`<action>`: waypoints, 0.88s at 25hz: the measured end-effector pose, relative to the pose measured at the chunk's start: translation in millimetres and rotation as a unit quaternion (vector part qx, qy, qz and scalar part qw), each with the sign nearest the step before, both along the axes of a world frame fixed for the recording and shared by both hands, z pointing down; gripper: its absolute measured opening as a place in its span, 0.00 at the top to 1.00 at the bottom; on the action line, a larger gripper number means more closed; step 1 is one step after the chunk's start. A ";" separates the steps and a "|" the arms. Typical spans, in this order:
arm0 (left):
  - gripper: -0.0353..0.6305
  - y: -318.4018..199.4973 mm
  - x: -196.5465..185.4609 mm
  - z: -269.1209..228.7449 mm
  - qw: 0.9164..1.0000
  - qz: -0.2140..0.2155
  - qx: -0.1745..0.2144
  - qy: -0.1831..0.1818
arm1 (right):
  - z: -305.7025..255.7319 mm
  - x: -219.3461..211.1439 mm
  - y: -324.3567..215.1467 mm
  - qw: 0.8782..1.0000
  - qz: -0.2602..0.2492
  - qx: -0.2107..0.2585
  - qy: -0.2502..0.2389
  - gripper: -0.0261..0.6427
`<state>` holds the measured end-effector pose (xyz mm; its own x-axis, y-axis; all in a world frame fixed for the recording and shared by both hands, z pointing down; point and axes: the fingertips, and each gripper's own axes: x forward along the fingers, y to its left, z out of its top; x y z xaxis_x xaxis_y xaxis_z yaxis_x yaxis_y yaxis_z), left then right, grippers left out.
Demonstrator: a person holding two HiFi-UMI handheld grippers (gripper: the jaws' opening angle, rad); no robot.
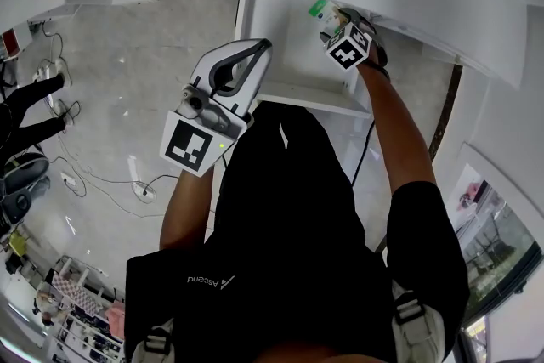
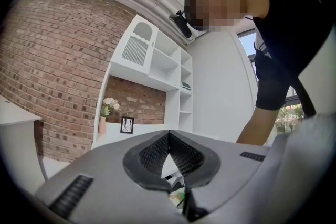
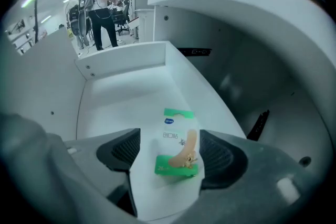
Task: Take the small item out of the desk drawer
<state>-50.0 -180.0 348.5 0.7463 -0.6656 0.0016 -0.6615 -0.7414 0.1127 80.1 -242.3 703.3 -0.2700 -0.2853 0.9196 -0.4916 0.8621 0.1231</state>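
The packet (image 3: pixel 177 143) lies flat on the drawer (image 3: pixel 121 86) floor between the right gripper's (image 3: pixel 170 150) wide-open fingers (image 3: pixel 123 149), touched by neither, and looks light, thin and bendy (likely slick), so I'd pinch its green card edges.

This looks like a test studio dressed as a home office: brick wall (image 2: pixel 52 60), white shelving (image 2: pixel 157 65), cables (image 1: pixel 85 178) across a bare concrete floor (image 1: pixel 144 55).

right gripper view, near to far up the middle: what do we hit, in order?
right tongs, open → green-and-white packet flat on the drawer floor between them → drawer's far wall → person standing in the room beyond
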 end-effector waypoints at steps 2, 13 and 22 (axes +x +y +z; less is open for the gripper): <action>0.95 1.4 3.1 3.0 1.000 0.000 -0.004 0.000 | 5.8 5.0 -1.4 1.000 -0.003 -0.004 0.011 0.45; 0.95 3.5 11.3 21.5 1.000 0.003 -0.021 -0.004 | 29.2 16.2 -11.6 0.996 -0.007 -0.028 0.084 0.45; 0.95 7.6 8.8 23.7 1.000 0.002 -0.028 -0.002 | 38.1 10.4 -16.4 0.989 -0.008 -0.045 0.139 0.38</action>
